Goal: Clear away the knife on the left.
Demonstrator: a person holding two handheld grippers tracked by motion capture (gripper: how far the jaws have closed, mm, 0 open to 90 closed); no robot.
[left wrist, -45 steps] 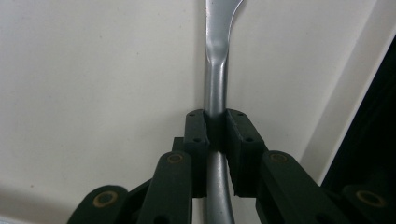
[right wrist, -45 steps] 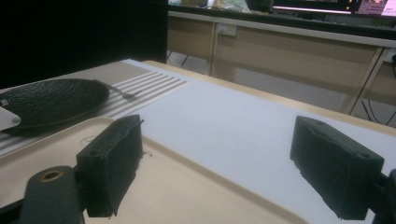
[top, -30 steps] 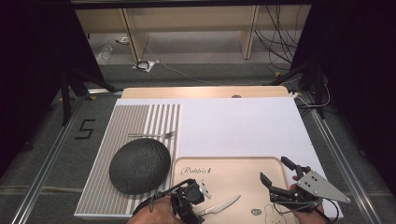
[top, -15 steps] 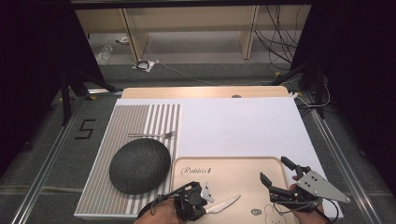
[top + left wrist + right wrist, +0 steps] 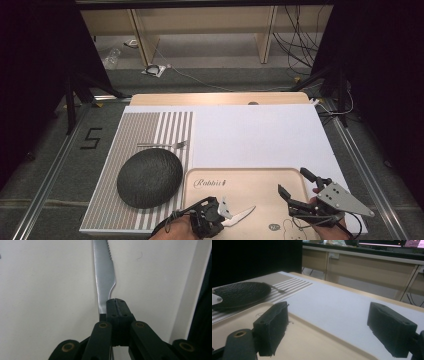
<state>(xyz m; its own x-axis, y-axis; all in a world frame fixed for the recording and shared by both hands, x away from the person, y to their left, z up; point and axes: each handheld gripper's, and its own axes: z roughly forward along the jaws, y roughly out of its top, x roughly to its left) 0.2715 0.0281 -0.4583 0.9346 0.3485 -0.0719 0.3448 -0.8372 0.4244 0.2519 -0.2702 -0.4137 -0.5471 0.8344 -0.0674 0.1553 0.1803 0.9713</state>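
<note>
My left gripper [image 5: 220,216] is shut on a metal table knife [image 5: 241,214] at the front left of a beige tray [image 5: 260,182]. In the left gripper view the knife's blade [image 5: 104,270] sticks up past my closed left gripper [image 5: 116,301], serrated edge at the top. My right gripper [image 5: 294,186] stands open over the tray's front right, with nothing between its fingers [image 5: 272,325]. A dark round plate [image 5: 149,176] lies on the striped mat [image 5: 150,127] left of the tray. A fork [image 5: 165,145] rests on the mat just behind the plate.
A white sheet [image 5: 250,135] covers the table behind the tray. The tray carries the word "Rabbit" and a rabbit drawing [image 5: 295,231]. Beyond the table's far edge are wooden shelves [image 5: 200,30] and loose cables on the floor.
The left gripper with the knife has drawn slightly back toward the front edge. The right gripper has stayed in place, open.
</note>
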